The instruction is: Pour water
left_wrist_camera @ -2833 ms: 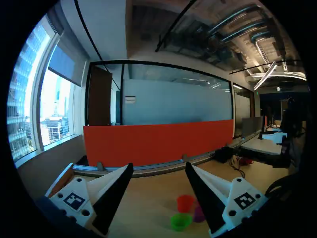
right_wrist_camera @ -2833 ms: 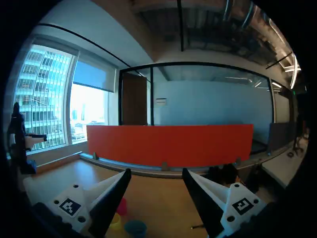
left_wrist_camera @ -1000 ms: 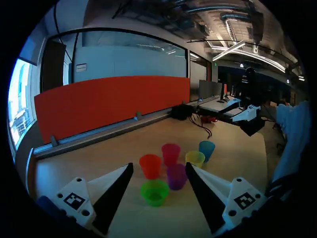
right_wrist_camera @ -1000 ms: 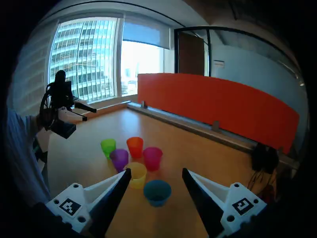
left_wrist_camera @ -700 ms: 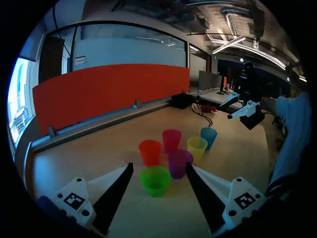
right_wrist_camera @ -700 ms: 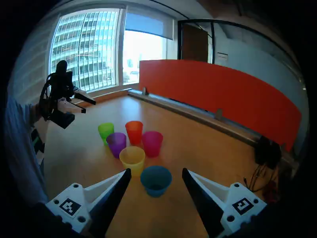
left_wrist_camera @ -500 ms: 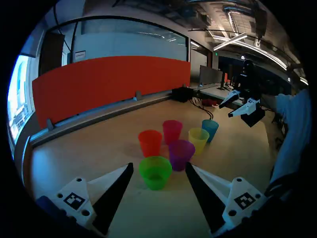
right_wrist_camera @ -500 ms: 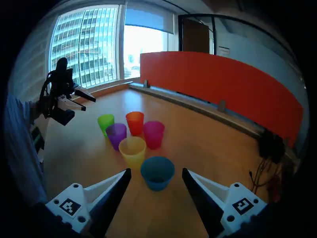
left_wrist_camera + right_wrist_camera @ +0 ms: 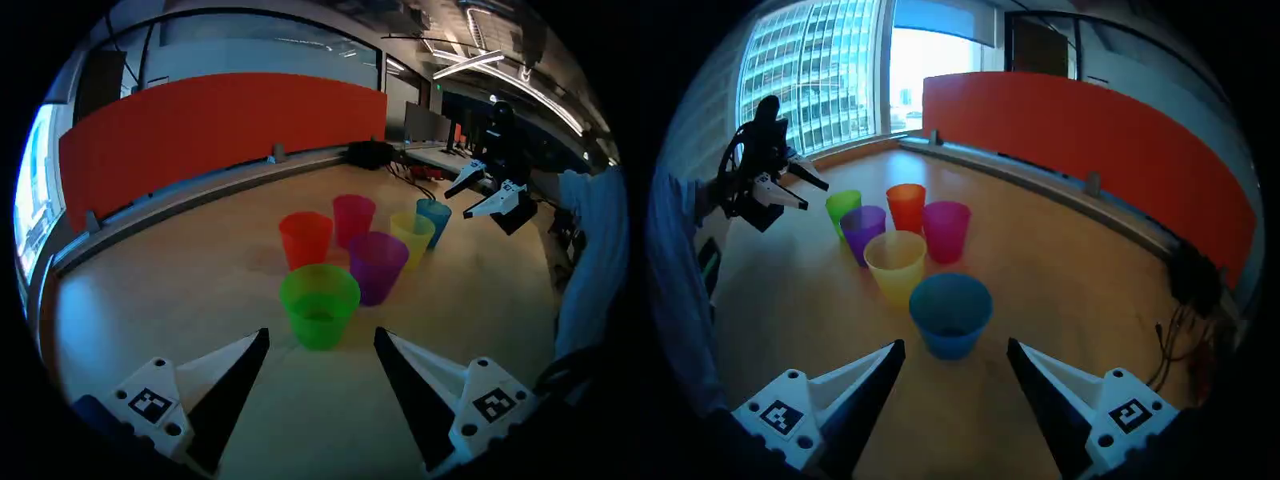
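Several coloured plastic cups stand clustered on a wooden table (image 9: pixel 160 272). In the left gripper view the green cup (image 9: pixel 319 306) is nearest, just ahead of my open left gripper (image 9: pixel 320 364); behind it stand the purple cup (image 9: pixel 376 266), orange cup (image 9: pixel 306 238), pink cup (image 9: pixel 353 220), yellow cup (image 9: pixel 412 236) and blue cup (image 9: pixel 434 221). In the right gripper view the blue cup (image 9: pixel 950 314) sits just ahead of my open right gripper (image 9: pixel 954 364), with the yellow cup (image 9: pixel 895 265) behind it. Each gripper appears in the other's view, the right gripper (image 9: pixel 490 196) and the left gripper (image 9: pixel 788 182), hand-held beyond the cups.
An orange partition (image 9: pixel 216 120) runs along the table's far edge. Black cables (image 9: pixel 1192 288) lie at the table's end. Large windows (image 9: pixel 808 72) stand beyond. A person's blue sleeve (image 9: pixel 588 256) is at the side.
Both grippers have tilted down from the ceiling and wall and moved toward the cups. The green cup and the blue cup now sit closer to the fingertips.
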A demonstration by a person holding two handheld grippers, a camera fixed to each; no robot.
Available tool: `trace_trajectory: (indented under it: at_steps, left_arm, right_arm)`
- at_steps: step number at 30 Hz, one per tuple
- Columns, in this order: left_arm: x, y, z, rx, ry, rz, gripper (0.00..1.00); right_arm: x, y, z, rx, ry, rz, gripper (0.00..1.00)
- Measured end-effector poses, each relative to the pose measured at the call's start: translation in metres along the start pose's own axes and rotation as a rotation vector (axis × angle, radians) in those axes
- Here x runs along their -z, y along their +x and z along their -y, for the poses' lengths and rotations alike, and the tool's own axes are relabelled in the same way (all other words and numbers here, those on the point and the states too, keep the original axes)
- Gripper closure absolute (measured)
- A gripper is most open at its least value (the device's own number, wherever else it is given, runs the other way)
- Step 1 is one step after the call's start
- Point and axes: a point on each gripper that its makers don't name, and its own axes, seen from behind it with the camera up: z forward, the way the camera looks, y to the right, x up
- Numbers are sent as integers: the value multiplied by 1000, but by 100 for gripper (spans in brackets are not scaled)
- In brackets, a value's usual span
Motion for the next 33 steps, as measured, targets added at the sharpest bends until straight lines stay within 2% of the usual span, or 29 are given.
trace_trajectory:
  at_steps: [6,18,27,33]
  left_arm:
    - [-14,-7,5,1,-12,34,2]
    - [-44,-8,5,1,-52,73,2]
    - [-62,-3,-1,-4,-80,77,2]
    - [-68,0,-1,-1,-88,73,2]
  right_arm:
    - [-15,-7,2,-14,13,22,0]
    - [-45,-5,6,-7,45,32,0]
    - [-56,1,8,-10,53,28,0]
    - [-62,6,10,-11,58,22,0]
